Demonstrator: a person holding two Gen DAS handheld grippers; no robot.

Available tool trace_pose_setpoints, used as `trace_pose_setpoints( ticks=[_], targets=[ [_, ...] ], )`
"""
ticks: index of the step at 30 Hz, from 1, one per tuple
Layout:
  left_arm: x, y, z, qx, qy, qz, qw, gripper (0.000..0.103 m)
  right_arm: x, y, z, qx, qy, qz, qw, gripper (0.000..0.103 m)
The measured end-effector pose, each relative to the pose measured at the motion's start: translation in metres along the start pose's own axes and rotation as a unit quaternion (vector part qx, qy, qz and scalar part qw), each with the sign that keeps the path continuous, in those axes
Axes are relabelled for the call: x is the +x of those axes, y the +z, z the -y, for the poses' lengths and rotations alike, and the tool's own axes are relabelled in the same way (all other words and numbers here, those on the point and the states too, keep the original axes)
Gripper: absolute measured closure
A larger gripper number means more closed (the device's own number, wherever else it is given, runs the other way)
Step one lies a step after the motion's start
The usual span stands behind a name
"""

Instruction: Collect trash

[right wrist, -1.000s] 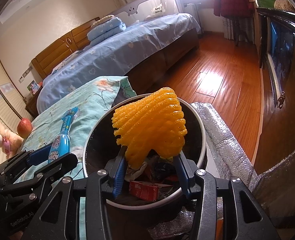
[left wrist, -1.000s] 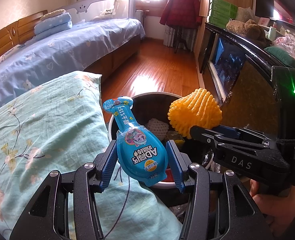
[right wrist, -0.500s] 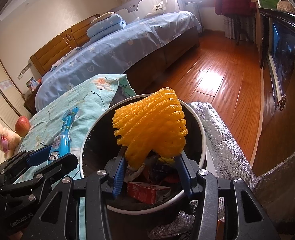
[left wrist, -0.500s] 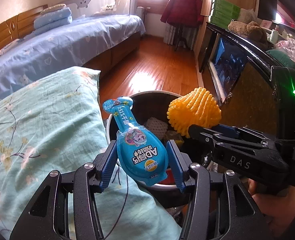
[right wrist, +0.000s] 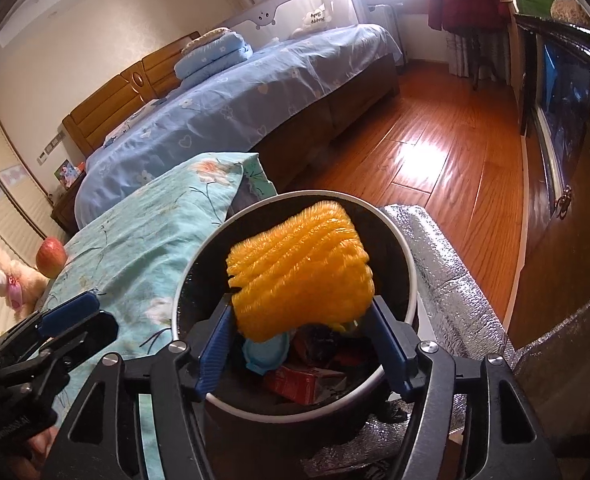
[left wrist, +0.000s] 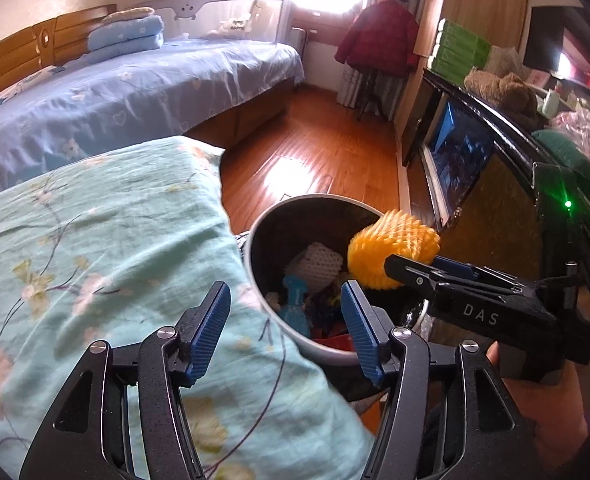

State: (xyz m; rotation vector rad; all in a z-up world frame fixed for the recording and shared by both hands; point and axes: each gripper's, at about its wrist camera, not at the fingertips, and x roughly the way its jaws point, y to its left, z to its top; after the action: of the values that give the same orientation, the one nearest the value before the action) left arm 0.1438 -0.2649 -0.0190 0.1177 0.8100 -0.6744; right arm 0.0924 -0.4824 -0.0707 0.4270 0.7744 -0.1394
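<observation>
— Trash gone into the bin (left wrist: 250,248) yet?
— Partly. Looking at the left gripper (left wrist: 283,292) first: spread wide, clamped on nothing, hanging over the near rim, just past the flowered pillow (left wrist: 115,240). Below it, down among the rubbish, a glossy blue packet (left wrist: 295,308) with a narrow neck and a flat round body.
— And on the right?
— Right gripper (right wrist: 301,304) parted too, with the yellow foam net (right wrist: 299,272) between the ribbed blue pads (right wrist: 211,356), right over the bin's mouth. Too blurred to tell whether touching either pad. Probably the dropping step, then.
— So what next?
— Judging from this: spread a little wider if needed and let the net fall clear, then pull both grippers back and look for more litter. Worth watching the net, though: light, springy, ridged mesh, likely to bounce or snag on a pad rather than drop straight.
— Anything else in there?
— Seen inside: a white foam net (left wrist: 319,260) of the same soft weave and a crumpled red carton (right wrist: 295,380). Round bin, dark inside, pale smooth rim; beside it, crinkled silver foil (right wrist: 443,264).
</observation>
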Motion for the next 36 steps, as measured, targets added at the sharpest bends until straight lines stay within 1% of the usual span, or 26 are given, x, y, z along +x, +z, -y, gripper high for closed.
trace_pose_setpoints(
  ticks=[8, 13, 17, 19, 24, 26, 29, 30, 31, 32, 33, 34, 35, 36],
  targets=[
    [-0.029, -0.025, -0.030, -0.046, 0.006, 0.010, 0.9989, 0.043, -0.009, -0.009, -0.012, 0.004, 0.007, 0.006, 1.000, 0.034],
    [-0.044, -0.043, -0.045, -0.074, 0.014, 0.014, 0.9971, 0.043, -0.024, -0.024, -0.024, 0.011, 0.015, 0.023, 1.000, 0.030],
    [-0.056, -0.057, -0.055, -0.088, 0.022, 0.020, 0.9957, 0.043, -0.037, -0.036, -0.039, 0.006, 0.021, 0.039, 0.999, 0.027],
    [-0.064, -0.062, -0.059, -0.093, 0.026, 0.027, 0.9950, 0.043, -0.044, -0.040, -0.049, -0.001, 0.023, 0.047, 0.999, 0.024],
    [-0.094, -0.068, -0.062, -0.090, 0.043, 0.064, 0.9930, 0.042, -0.061, -0.047, -0.069, -0.020, 0.025, 0.070, 0.997, 0.023],
    [-0.108, -0.068, -0.063, -0.088, 0.054, 0.085, 0.9911, 0.036, -0.070, -0.047, -0.079, -0.029, 0.025, 0.084, 0.996, 0.021],
    [-0.130, -0.069, -0.064, -0.084, 0.074, 0.123, 0.9861, 0.028, -0.087, -0.045, -0.095, -0.051, 0.018, 0.117, 0.992, 0.016],
    [-0.136, -0.070, -0.064, -0.082, 0.080, 0.134, 0.9843, 0.026, -0.092, -0.045, -0.101, -0.059, 0.015, 0.129, 0.990, 0.012],
    [-0.141, -0.072, -0.064, -0.081, 0.089, 0.146, 0.9819, 0.022, -0.099, -0.046, -0.106, -0.066, 0.013, 0.143, 0.987, 0.006],
    [-0.146, -0.075, -0.064, -0.078, 0.100, 0.160, 0.9789, 0.016, -0.105, -0.047, -0.112, -0.073, 0.010, 0.160, 0.984, 0.003],
    [-0.149, -0.078, -0.064, -0.076, 0.111, 0.171, 0.9761, 0.013, -0.108, -0.049, -0.115, -0.077, 0.009, 0.173, 0.982, 0.000],
    [-0.151, -0.081, -0.064, -0.074, 0.125, 0.181, 0.9727, 0.005, -0.111, -0.052, -0.120, -0.082, 0.005, 0.193, 0.978, 0.000],
    [-0.153, -0.086, -0.064, -0.071, 0.143, 0.193, 0.9681, 0.000, -0.111, -0.055, -0.123, -0.086, 0.001, 0.202, 0.976, 0.000],
    [-0.155, -0.091, -0.063, -0.068, 0.157, 0.203, 0.9640, 0.000, -0.110, -0.058, -0.125, -0.090, -0.004, 0.210, 0.974, 0.000]
  ],
)
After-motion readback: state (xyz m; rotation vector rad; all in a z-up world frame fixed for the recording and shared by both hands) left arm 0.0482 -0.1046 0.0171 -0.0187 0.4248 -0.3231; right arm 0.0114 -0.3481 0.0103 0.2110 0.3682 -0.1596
